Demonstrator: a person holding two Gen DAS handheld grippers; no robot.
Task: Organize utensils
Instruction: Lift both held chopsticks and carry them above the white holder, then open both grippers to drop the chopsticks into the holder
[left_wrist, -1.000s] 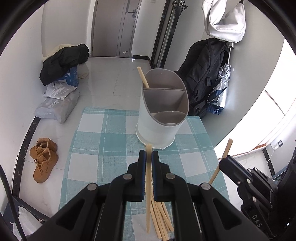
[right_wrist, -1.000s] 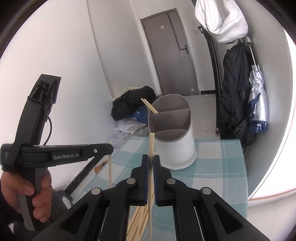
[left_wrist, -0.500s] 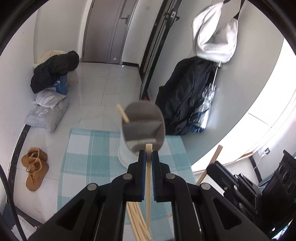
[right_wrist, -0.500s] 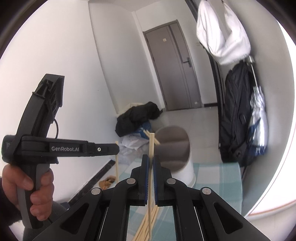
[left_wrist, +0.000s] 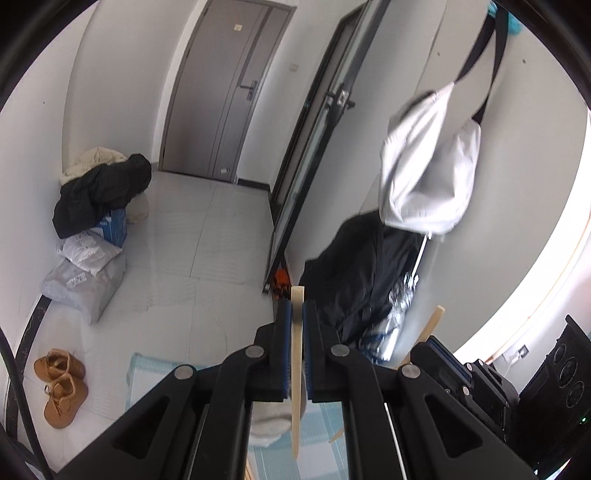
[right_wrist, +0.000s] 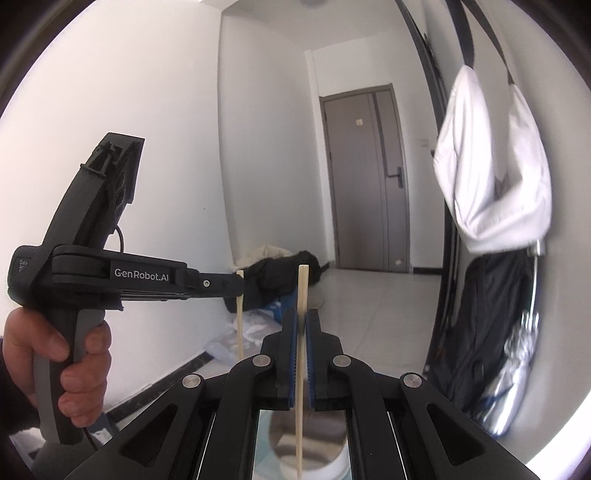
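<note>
My left gripper is shut on a wooden chopstick that stands upright between its fingers. My right gripper is shut on a second chopstick, also upright. The white and grey utensil holder sits low behind the right gripper's fingers, mostly hidden; it also shows in the left wrist view. The left gripper with its chopstick shows at the left of the right wrist view. The right gripper's chopstick shows at the right of the left wrist view.
A teal checked tablecloth covers the table below. Brown shoes, bags and a black coat lie on the floor. A black backpack and a white bag hang at the right wall.
Both grippers have risen and tilted upward with their chopsticks. The holder and the table have dropped to the bottom of both views.
</note>
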